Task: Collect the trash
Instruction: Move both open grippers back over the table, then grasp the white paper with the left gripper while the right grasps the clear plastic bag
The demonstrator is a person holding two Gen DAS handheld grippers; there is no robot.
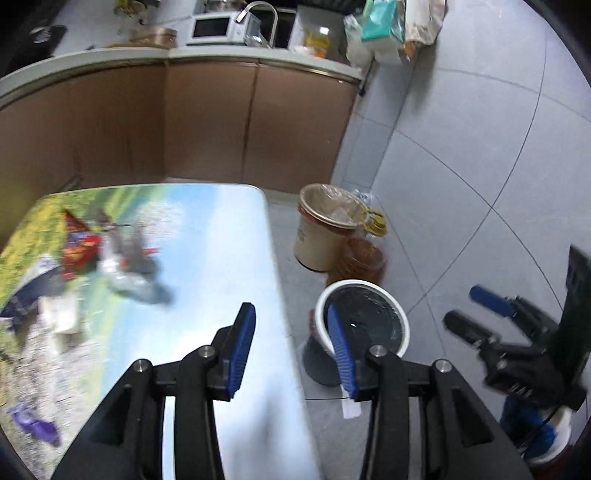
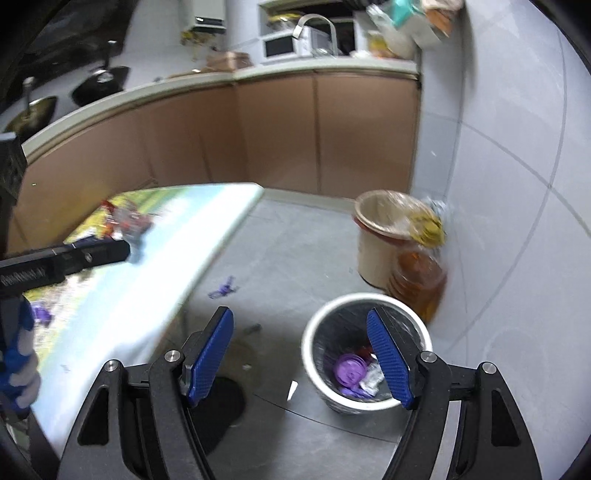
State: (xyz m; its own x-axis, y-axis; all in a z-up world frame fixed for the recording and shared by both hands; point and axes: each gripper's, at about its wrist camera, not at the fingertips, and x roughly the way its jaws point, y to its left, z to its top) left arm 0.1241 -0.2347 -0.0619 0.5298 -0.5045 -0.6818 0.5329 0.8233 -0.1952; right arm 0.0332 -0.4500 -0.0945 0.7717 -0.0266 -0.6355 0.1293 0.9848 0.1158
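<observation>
Only right wrist view shows purple lid [image 2: 350, 370] inside bin [image 2: 314, 365].

Even, cool indoor light; both fisheye views bend at dark corners, with motion blur throughout.

This is a home kitchen. Along the far side runs a pale countertop [image 2: 325, 72] over brown cabinet doors [image 2: 273, 129], with a white microwave [image 1: 216, 28] and a curved metal tap [image 2: 317, 24] standing on top. To the far left, dark pans [image 2: 99, 83] sit on the counter. Pale grey tiles cover the floor [image 1: 461, 155]. Nearer, a table with a printed landscape cover [image 1: 207, 236] carries scattered wrappers [image 1: 79, 243]. Right of it on the floor stand a white-rimmed waste bin [image 2: 365, 354], a beige bucket [image 2: 380, 240] lined with a bag, and a large bottle of cooking oil [image 2: 419, 284].
</observation>
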